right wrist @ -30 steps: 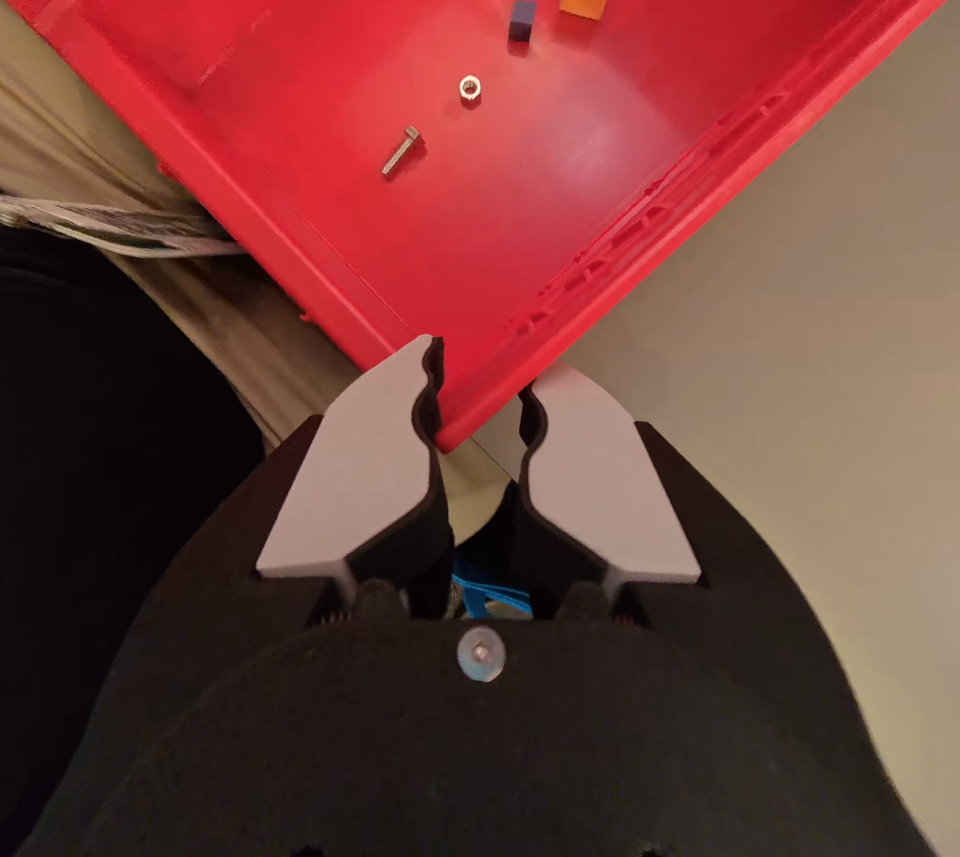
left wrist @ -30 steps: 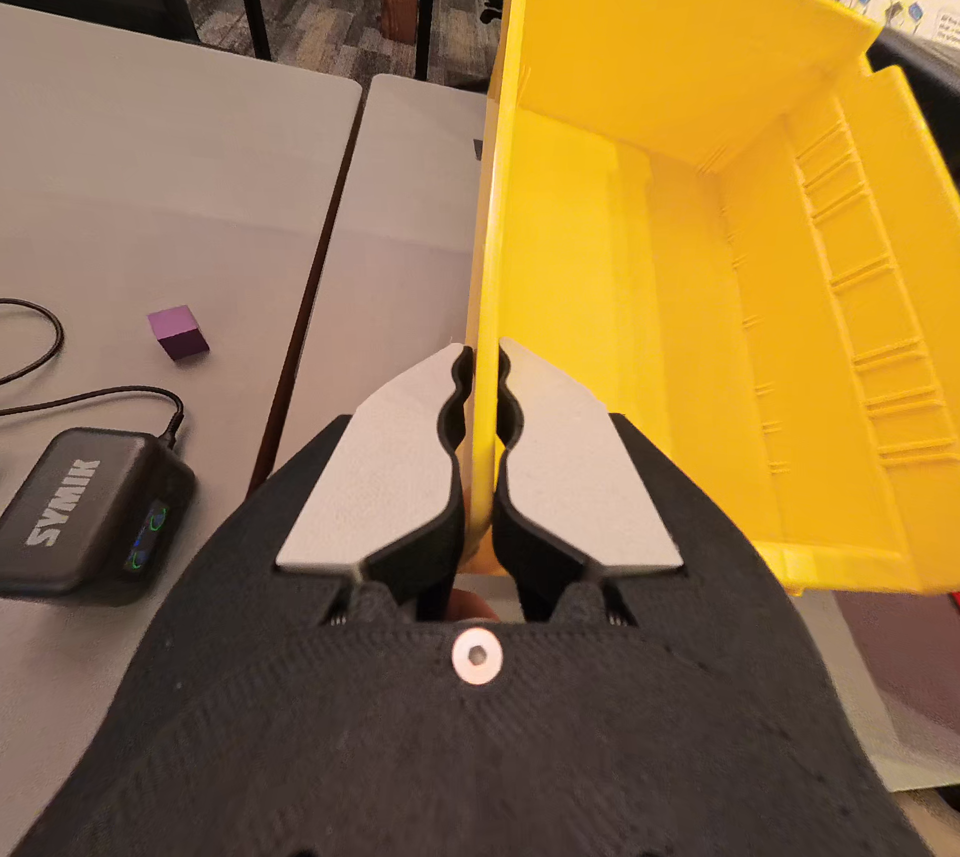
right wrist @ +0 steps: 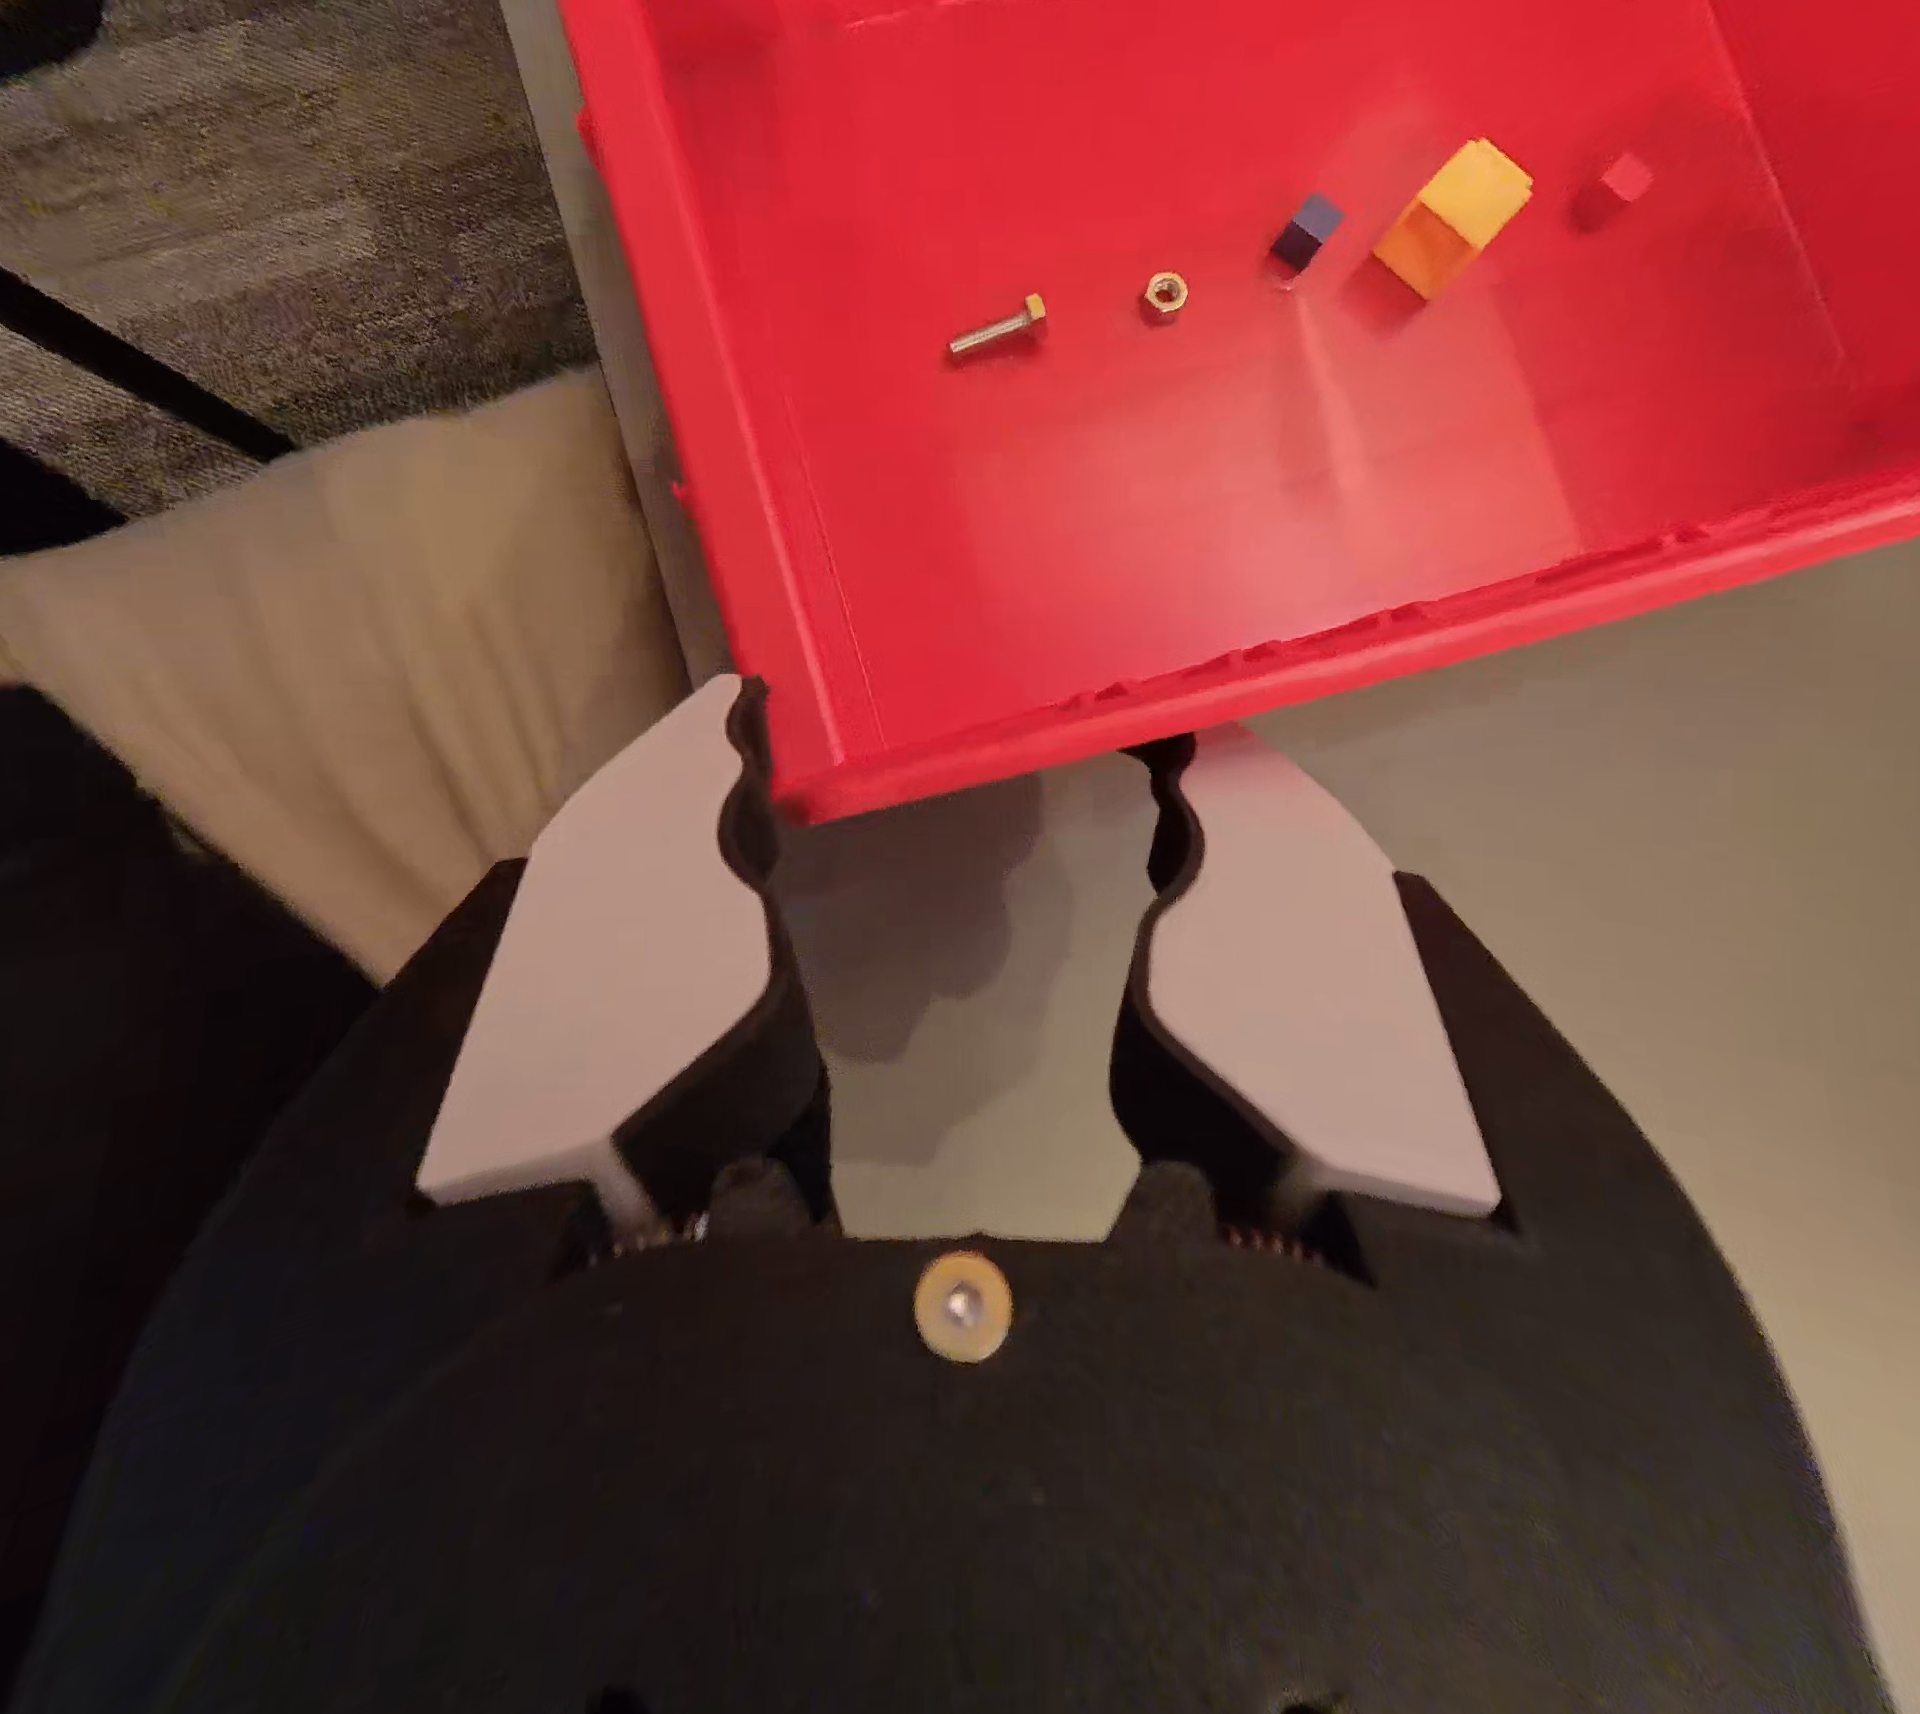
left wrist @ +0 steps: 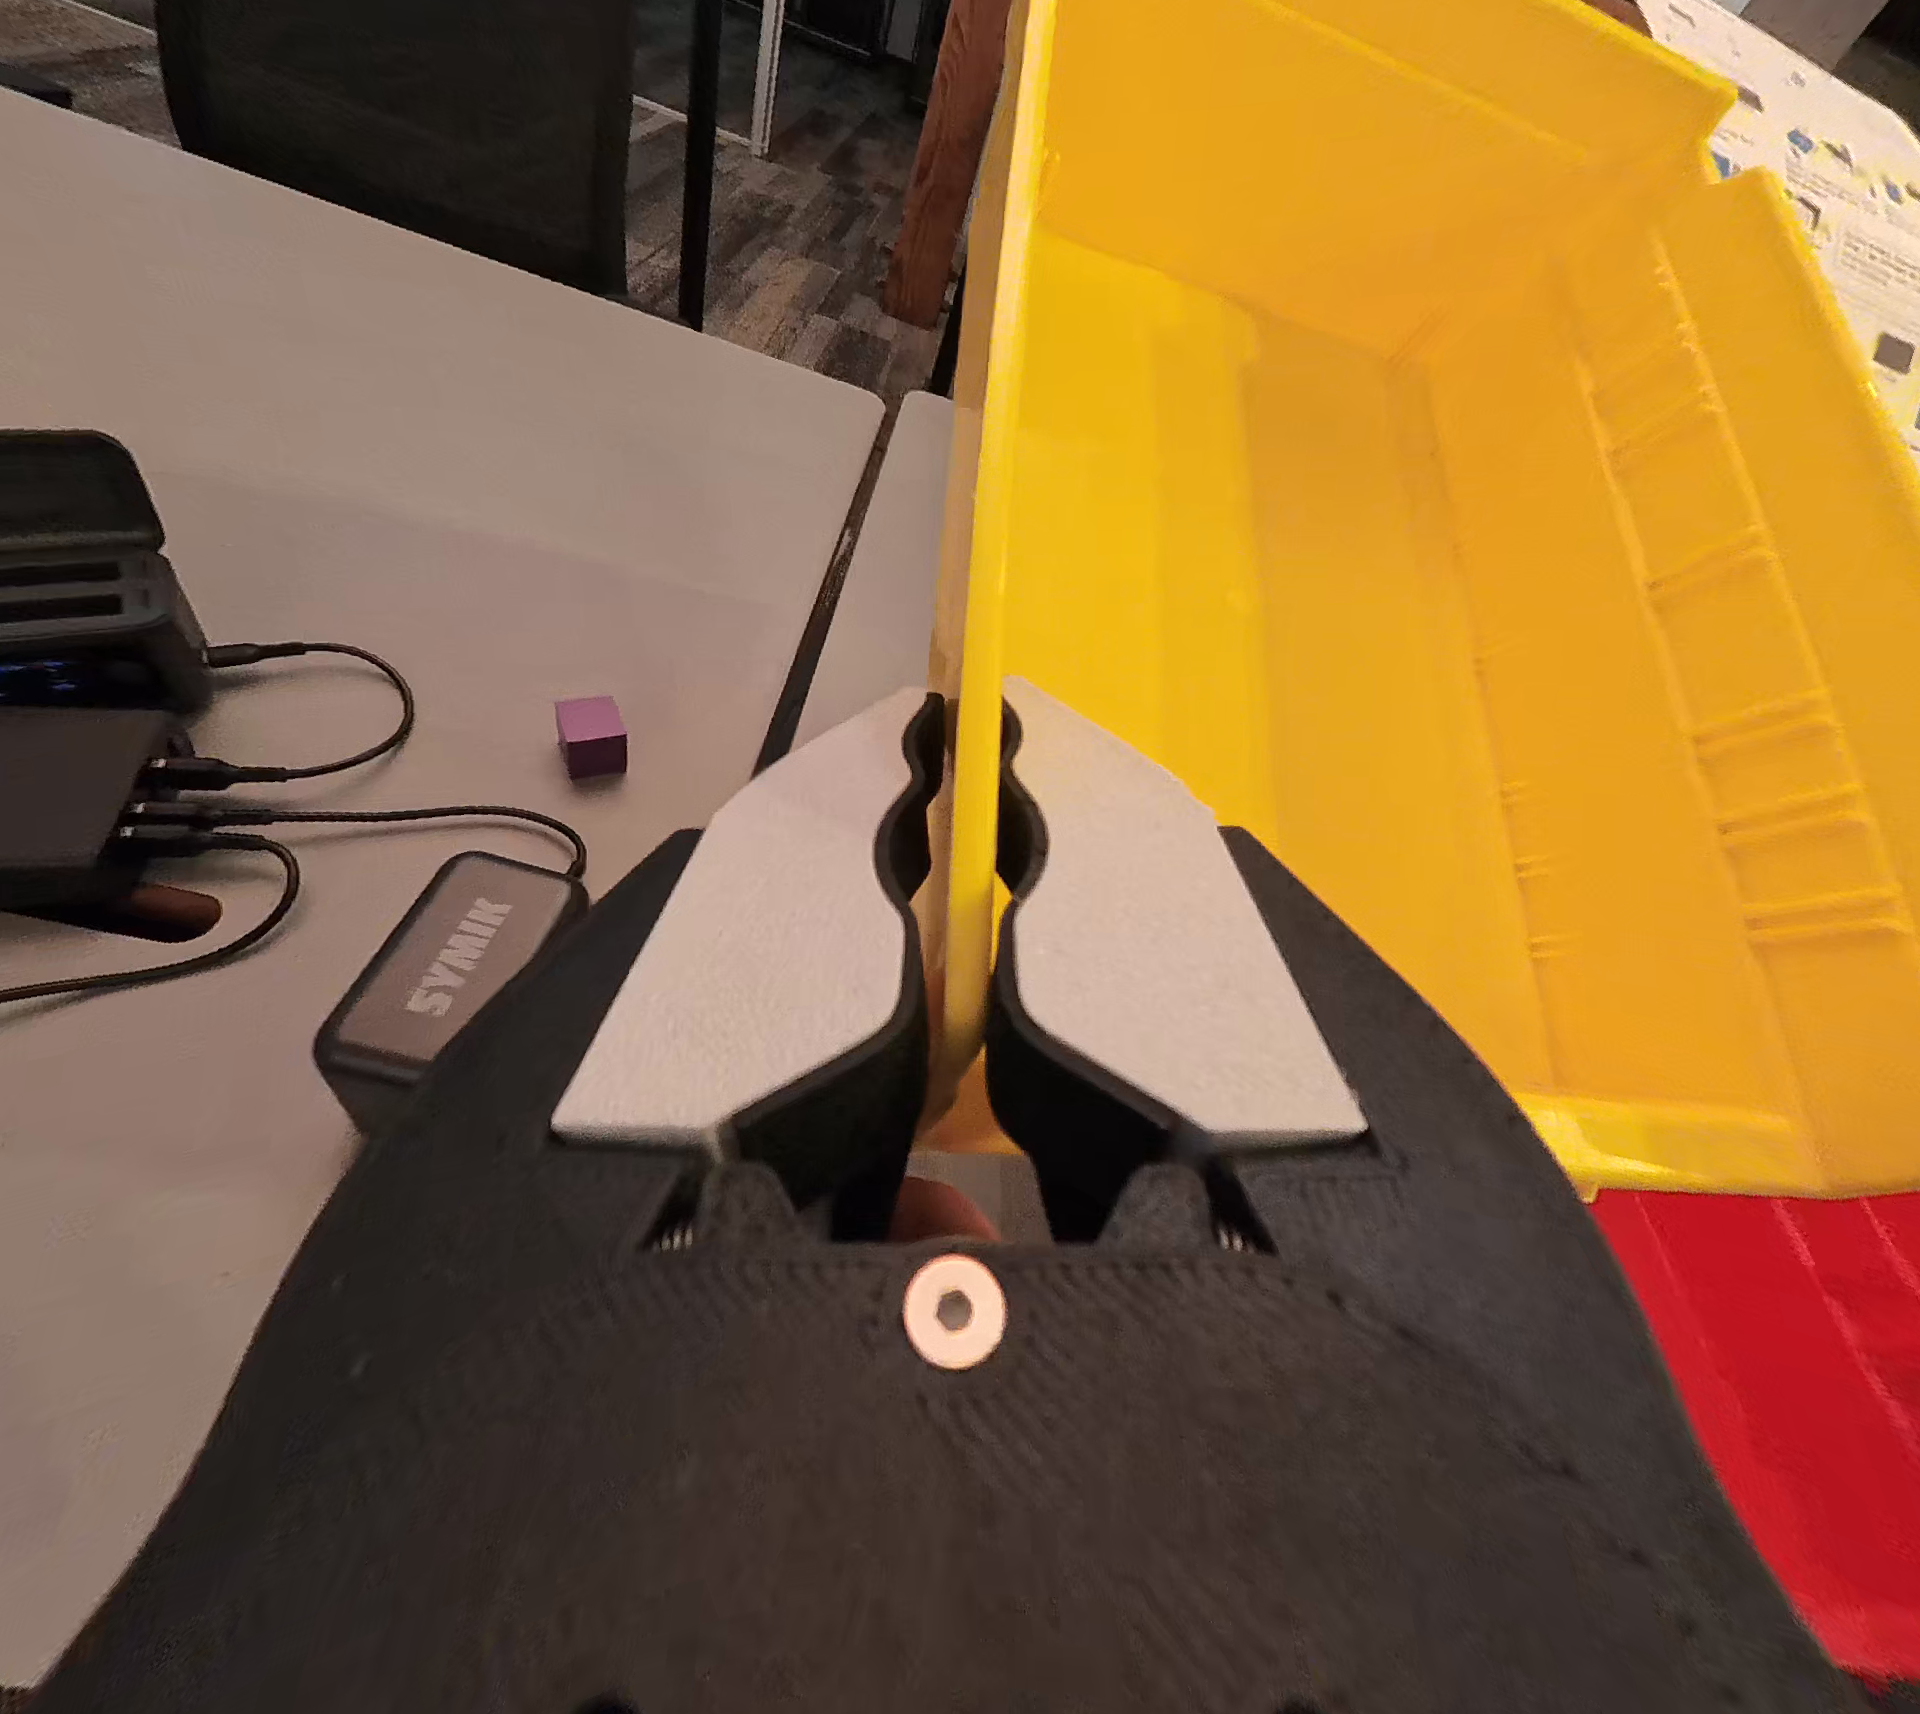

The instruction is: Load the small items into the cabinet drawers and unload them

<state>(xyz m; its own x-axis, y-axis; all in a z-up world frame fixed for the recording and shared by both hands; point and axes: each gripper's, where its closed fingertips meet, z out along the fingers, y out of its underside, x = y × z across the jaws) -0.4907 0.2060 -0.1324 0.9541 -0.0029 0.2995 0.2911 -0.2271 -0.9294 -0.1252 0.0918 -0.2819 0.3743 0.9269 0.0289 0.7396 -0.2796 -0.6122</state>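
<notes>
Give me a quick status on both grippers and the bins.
Left gripper shut on yellow bin wall. Right gripper open at red bin corner. Bolt, nut, blocks inside red bin.

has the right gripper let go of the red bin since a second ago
Yes. The right gripper now stands open, its fingers spread either side of the red bin corner, where they pinched it before. The bin itself has turned in view; its rim runs flatter.

We see pale block lettering on top of a dark grey box [left wrist: 447,968] lying on the table [left wrist: 416,417] just left of our left gripper [left wrist: 974,698]. Far to its right, past the yellow bin [left wrist: 1351,521] it clamps, a white printed sheet [left wrist: 1849,210] carries small pictures and lines of print, too blurred to read.
</notes>
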